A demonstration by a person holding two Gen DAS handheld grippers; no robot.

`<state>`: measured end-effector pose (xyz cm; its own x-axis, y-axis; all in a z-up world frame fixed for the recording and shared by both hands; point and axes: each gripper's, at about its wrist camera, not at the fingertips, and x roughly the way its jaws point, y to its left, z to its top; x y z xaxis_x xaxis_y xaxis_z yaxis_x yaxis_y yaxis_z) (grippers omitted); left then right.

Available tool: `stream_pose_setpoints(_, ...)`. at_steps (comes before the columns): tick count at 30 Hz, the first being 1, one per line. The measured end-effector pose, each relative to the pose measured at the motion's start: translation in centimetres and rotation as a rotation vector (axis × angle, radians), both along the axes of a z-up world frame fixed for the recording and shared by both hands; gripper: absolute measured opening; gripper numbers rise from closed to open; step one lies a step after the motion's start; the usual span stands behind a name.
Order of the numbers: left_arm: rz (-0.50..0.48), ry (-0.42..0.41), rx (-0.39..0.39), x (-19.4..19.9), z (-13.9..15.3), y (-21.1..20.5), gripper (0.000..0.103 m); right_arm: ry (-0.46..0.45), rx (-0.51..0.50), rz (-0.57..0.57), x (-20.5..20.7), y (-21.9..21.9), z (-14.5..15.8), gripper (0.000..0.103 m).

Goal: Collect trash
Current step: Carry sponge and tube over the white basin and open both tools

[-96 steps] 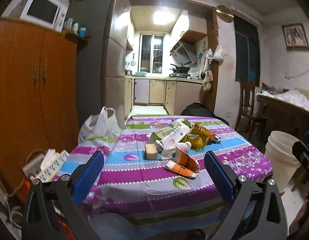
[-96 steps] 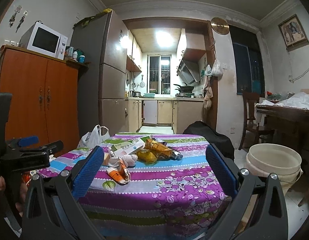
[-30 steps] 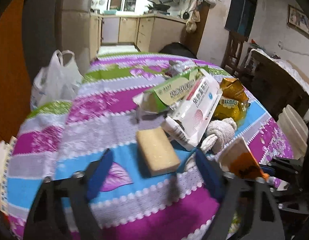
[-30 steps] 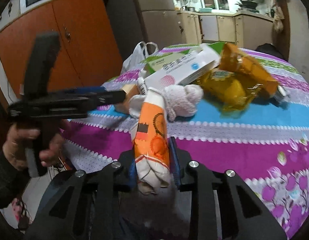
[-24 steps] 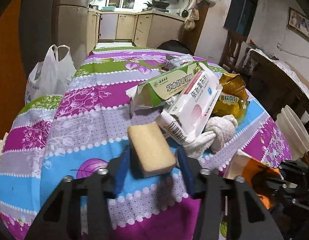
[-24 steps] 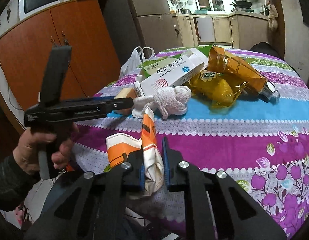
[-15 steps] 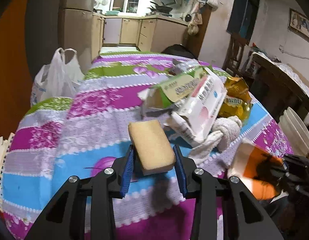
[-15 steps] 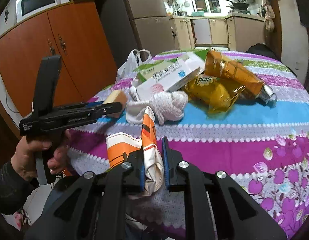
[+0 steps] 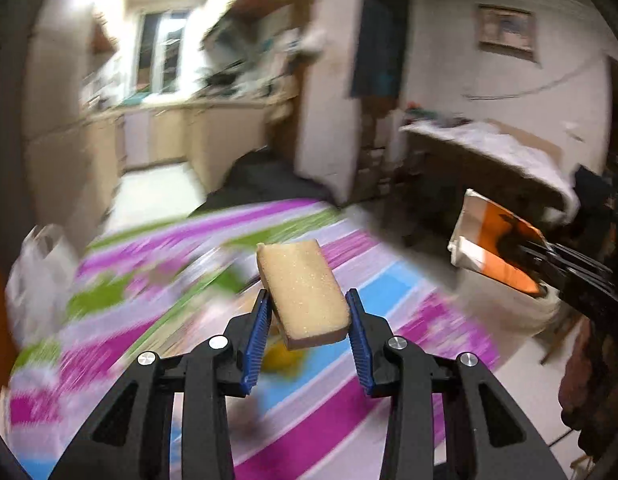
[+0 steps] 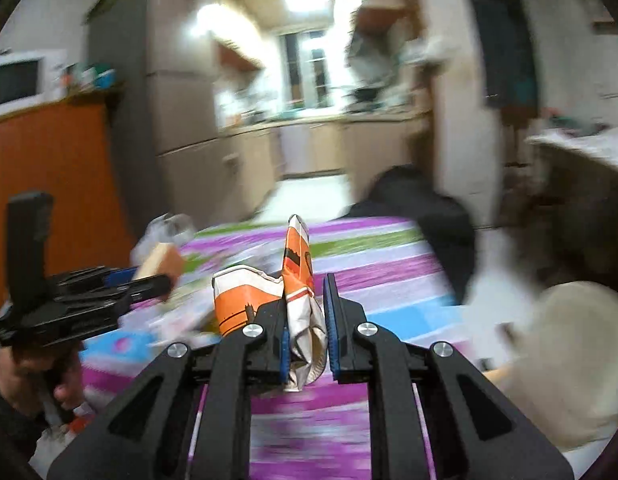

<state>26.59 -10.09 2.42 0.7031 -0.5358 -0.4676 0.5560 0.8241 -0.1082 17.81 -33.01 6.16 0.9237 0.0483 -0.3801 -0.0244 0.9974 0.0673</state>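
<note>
A tan sponge block [image 9: 303, 290] hangs above the striped tablecloth [image 9: 393, 276], pinched between the blue pads of my left gripper [image 9: 307, 320]. My right gripper [image 10: 307, 320] is shut on a crumpled orange and white wrapper [image 10: 299, 276] and holds it clear of the tablecloth [image 10: 365, 272]. The right wrist view shows the left gripper [image 10: 149, 278] with the sponge [image 10: 161, 264] at the left. In the left wrist view the wrapper [image 9: 489, 244] sits at the right, carried by the right gripper [image 9: 537, 256]. The other trash on the table is blurred.
A cream bucket [image 10: 561, 364] stands on the floor to the right of the table. A white plastic bag [image 9: 33, 276] hangs at the table's left edge. An orange cabinet [image 10: 45, 168] with a microwave [image 10: 17, 80] stands at the left. A cluttered table [image 9: 489, 148] is at the right.
Both grippers shut on their items, the left on the sponge and the right on the wrapper, then lifted them off the table. The views swing up and to the right, blurring the scene.
</note>
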Motion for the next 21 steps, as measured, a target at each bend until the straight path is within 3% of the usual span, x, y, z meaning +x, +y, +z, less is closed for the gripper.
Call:
stream_pose_setpoints(5, -0.206, -0.005, -0.03, -0.1, 3.9, -12.4, 0.039, 0.051, -0.042, -0.265, -2.3, -12.7, 3.3, 0.012)
stream_pose_setpoints(10, -0.376, 0.07, 0.001, -0.2, 4.9, -25.2, 0.039, 0.176, -0.053, -0.385, -2.3, -21.5, 3.9, 0.012)
stream_pose_setpoints(15, -0.468, 0.198, 0.063, -0.2, 2.8, -34.7, 0.039, 0.354, -0.01, -0.403, -0.8, -27.1, 1.5, 0.012)
stream_pose_setpoints(21, -0.478, 0.272, 0.174, 0.2, -2.1, -41.6, 0.039, 0.443, 0.045, -0.407, -0.7, -28.5, -2.0, 0.012)
